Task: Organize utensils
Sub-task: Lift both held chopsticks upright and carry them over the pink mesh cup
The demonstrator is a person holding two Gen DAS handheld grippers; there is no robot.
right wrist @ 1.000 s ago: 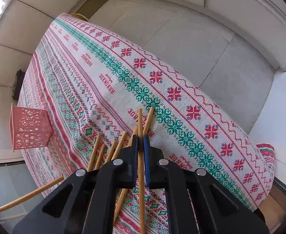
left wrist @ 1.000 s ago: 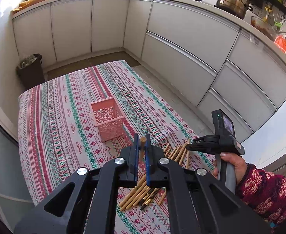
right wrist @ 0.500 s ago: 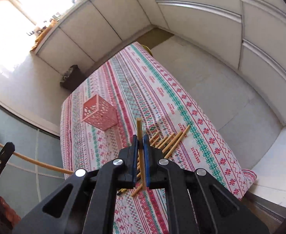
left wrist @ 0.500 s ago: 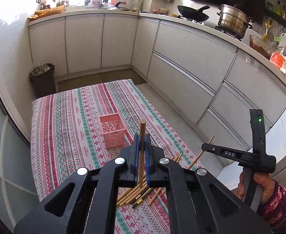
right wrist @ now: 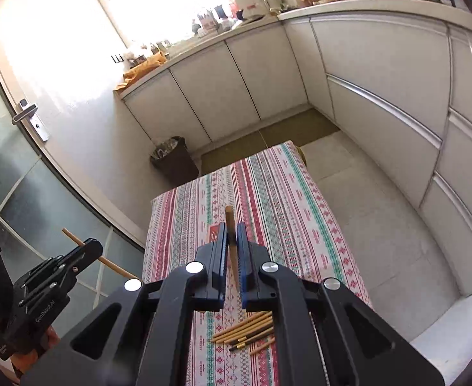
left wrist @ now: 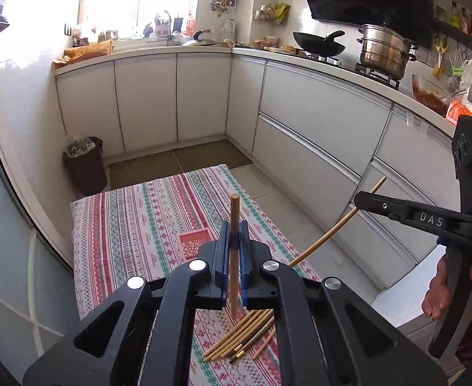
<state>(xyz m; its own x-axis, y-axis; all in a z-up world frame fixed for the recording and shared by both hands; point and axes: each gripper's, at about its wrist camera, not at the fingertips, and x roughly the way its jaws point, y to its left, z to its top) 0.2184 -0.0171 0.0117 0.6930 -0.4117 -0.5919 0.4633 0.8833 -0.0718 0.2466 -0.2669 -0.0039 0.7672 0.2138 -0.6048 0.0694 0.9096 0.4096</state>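
High over the table, my left gripper [left wrist: 234, 226] is shut on one wooden chopstick [left wrist: 235, 206] that stands upright between its blue pads. My right gripper [right wrist: 231, 228] is shut on another chopstick [right wrist: 229, 214]. In the left wrist view the right gripper [left wrist: 359, 200] shows at the right with its chopstick [left wrist: 329, 231] slanting down. The left gripper [right wrist: 92, 247] shows at the left of the right wrist view. A pile of several chopsticks [left wrist: 245, 336] [right wrist: 247, 329] lies on the patterned tablecloth [left wrist: 133, 218]. The pink basket [left wrist: 192, 244] [right wrist: 212, 233] is mostly hidden behind the fingers.
White kitchen cabinets [left wrist: 316, 122] wrap around the back and right. A dark waste bin [left wrist: 86, 164] [right wrist: 173, 157] stands on the floor beyond the table. A wok [left wrist: 319, 40] and a steel pot [left wrist: 385, 50] sit on the stove. A glass door with a handle [right wrist: 30, 119] is on the left.
Both grippers rose well above the table, each holding its chopstick; the right one climbed more and rolled upright. The table and the pile now look smaller and farther below.
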